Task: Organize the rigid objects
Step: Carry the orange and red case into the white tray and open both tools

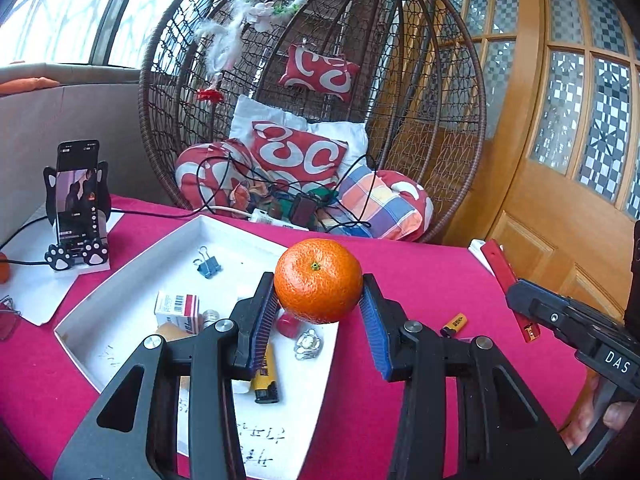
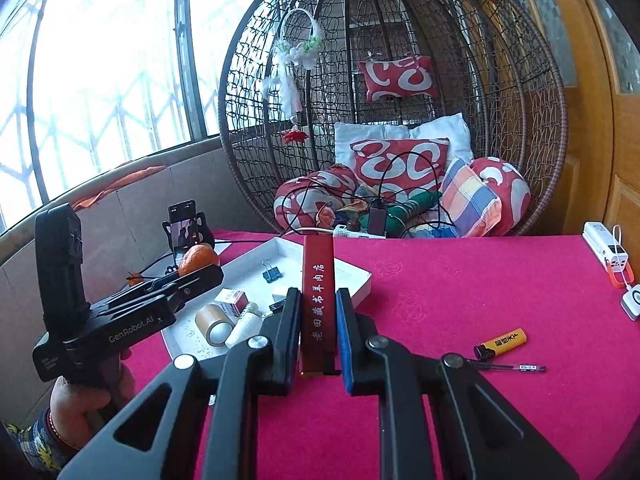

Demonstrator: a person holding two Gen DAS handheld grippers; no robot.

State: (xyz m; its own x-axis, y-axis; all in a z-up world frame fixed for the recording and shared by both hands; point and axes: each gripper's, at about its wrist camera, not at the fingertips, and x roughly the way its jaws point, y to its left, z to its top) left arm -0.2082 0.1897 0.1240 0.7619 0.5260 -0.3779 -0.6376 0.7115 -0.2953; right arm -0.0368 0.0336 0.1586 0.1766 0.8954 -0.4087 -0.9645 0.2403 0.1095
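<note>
My left gripper (image 1: 319, 294) is shut on an orange mandarin (image 1: 319, 280), held above the near right part of the white tray (image 1: 120, 300). From the right wrist view the same mandarin (image 2: 199, 260) shows over the tray's left side (image 2: 360, 280). My right gripper (image 2: 319, 300) is shut on a slim dark red box with white lettering (image 2: 318, 300), held above the pink cloth beside the tray; that red box (image 1: 506, 280) also shows at the right of the left wrist view. The tray holds a binder clip (image 1: 208, 266), a small carton (image 1: 178, 308), a yellow lighter (image 1: 266, 380) and a tape roll (image 2: 214, 324).
A second yellow lighter (image 2: 500, 344) and a pen (image 2: 508, 368) lie on the pink cloth at the right. A phone on a cat stand (image 1: 78, 208) stands at the left. A white power bank (image 2: 604, 250) sits at the far right edge. A wicker hanging chair (image 1: 320, 100) rises behind the table.
</note>
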